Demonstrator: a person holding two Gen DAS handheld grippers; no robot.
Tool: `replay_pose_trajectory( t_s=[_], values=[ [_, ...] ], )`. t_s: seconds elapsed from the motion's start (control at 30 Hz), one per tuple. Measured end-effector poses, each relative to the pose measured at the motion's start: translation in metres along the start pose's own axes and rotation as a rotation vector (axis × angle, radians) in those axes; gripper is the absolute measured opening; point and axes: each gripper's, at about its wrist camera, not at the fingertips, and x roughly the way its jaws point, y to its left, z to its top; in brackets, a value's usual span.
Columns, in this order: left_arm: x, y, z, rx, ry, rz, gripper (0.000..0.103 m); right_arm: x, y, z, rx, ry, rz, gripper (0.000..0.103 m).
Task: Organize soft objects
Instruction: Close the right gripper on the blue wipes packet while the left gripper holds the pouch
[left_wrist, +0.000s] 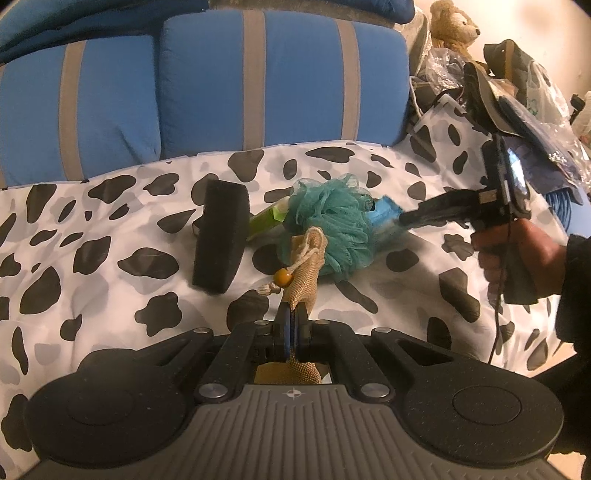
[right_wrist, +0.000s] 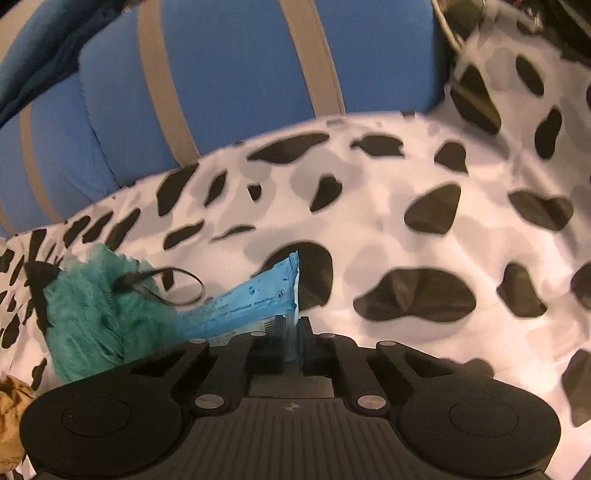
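Left wrist view: the left hand-held gripper (left_wrist: 293, 317) is closed on a tan mesh pouch (left_wrist: 308, 258), which stands up from between its fingers; a cord with an orange bead (left_wrist: 283, 277) hangs from the pouch's gathered top. Beyond the pouch, on a bedspread (left_wrist: 110, 221) printed with black and grey patches, lie a teal bath pouf (left_wrist: 332, 229), a black sponge (left_wrist: 221, 236) tilted on its edge to the left of the pouf, and a green packet (left_wrist: 267, 221) between the sponge and the pouf. A blue packet (left_wrist: 384, 216) lies at the pouf's right side, and the right hand-held gripper (left_wrist: 402, 218), held by a person's hand (left_wrist: 517, 258), reaches it from the right. Right wrist view: the right hand-held gripper (right_wrist: 293, 325) is clamped on the near corner of the blue packet (right_wrist: 251, 299); the pouf (right_wrist: 99, 314), with a dark loop of cord on it, touches the packet's left end. Blue cushions (left_wrist: 258, 81) with grey stripes stand behind the bedspread, and a teddy bear (left_wrist: 456, 26) sits among clutter at upper right.
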Motion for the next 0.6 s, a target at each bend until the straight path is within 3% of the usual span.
replay_pose_trajectory(
  t_s=[0.3, 0.6],
  values=[
    [0.000, -0.001, -0.003, 0.005, 0.000, 0.012, 0.002, -0.067, 0.054, 0.003, -0.296, -0.169, -0.117, 0.004],
    [0.002, 0.001, -0.004, 0.004, 0.004, 0.028, 0.002, -0.080, 0.072, -0.021, -0.402, -0.138, -0.019, 0.005]
  ],
)
